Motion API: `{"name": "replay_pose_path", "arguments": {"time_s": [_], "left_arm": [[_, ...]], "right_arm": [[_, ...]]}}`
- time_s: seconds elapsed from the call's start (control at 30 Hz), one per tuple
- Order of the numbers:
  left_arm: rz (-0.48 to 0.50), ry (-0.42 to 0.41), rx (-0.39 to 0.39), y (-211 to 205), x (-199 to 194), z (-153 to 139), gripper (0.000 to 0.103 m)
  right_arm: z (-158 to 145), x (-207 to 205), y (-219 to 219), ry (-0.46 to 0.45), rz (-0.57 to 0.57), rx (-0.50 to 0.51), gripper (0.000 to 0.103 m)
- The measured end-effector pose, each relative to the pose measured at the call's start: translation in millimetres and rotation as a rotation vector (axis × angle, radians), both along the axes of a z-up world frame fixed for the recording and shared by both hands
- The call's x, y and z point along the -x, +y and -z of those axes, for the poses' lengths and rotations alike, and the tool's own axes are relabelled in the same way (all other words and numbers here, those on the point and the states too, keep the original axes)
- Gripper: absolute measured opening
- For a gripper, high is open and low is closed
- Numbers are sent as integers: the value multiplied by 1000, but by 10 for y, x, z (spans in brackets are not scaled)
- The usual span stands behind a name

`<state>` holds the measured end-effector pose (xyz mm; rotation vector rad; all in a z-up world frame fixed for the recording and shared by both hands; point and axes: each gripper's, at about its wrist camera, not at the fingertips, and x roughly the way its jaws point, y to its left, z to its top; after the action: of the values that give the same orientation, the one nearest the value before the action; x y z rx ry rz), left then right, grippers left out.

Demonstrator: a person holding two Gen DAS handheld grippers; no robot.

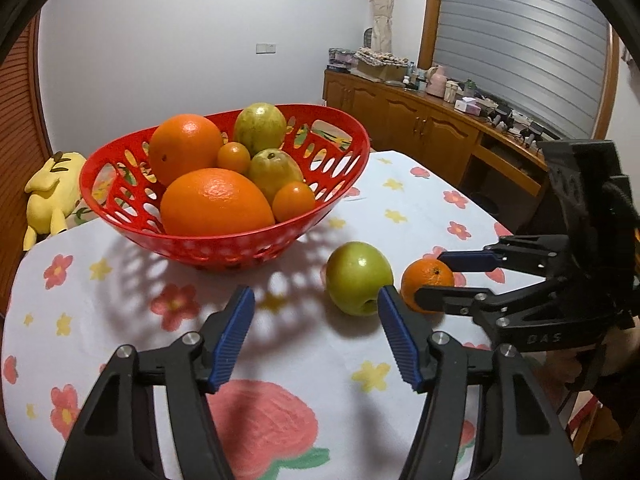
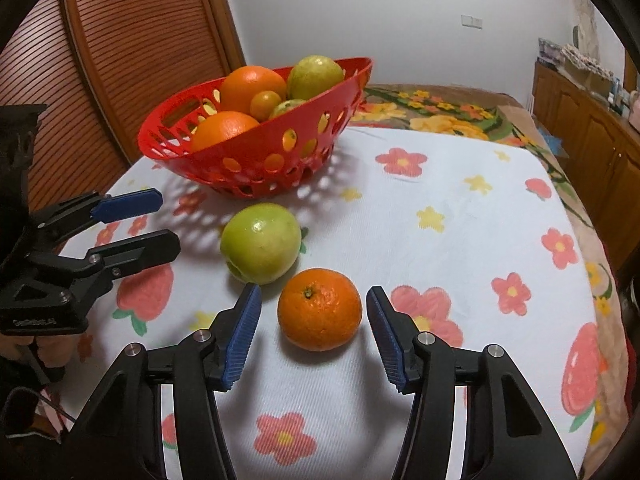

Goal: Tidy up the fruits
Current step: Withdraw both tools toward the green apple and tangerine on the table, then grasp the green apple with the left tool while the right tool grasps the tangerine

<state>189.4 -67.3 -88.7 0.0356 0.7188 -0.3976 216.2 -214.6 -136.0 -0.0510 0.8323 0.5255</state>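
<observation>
Red basket (image 1: 340,184): on the flowered tabletop (image 2: 460,240), filled with oranges, small citrus and green fruits.
Green apple (image 2: 260,242): on the cloth in front of the basket, just beside the mandarin.
Mandarin (image 2: 320,308): on the cloth between the blue pads of the right hand-held gripper (image 2: 314,334), gaps on both sides.
Left hand-held gripper (image 1: 316,336): jaws apart, empty, apple just beyond its right pad.
</observation>
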Motion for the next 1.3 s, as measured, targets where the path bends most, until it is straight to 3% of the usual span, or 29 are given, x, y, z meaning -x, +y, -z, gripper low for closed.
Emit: {"name": "replay_pose_path", "arguments": {"time_s": [0.27, 0.87, 1.3], "left_arm": [[22, 7, -10, -90, -33, 22, 60], [38, 77, -23, -396, -221, 175, 60], [36, 118, -73, -603, -406, 292, 60]], "right_arm": [[81, -29, -34, 22, -5, -4, 46], [32, 398, -376, -32, 38, -48, 46], [111, 445, -461, -42, 57, -83, 46]]}}
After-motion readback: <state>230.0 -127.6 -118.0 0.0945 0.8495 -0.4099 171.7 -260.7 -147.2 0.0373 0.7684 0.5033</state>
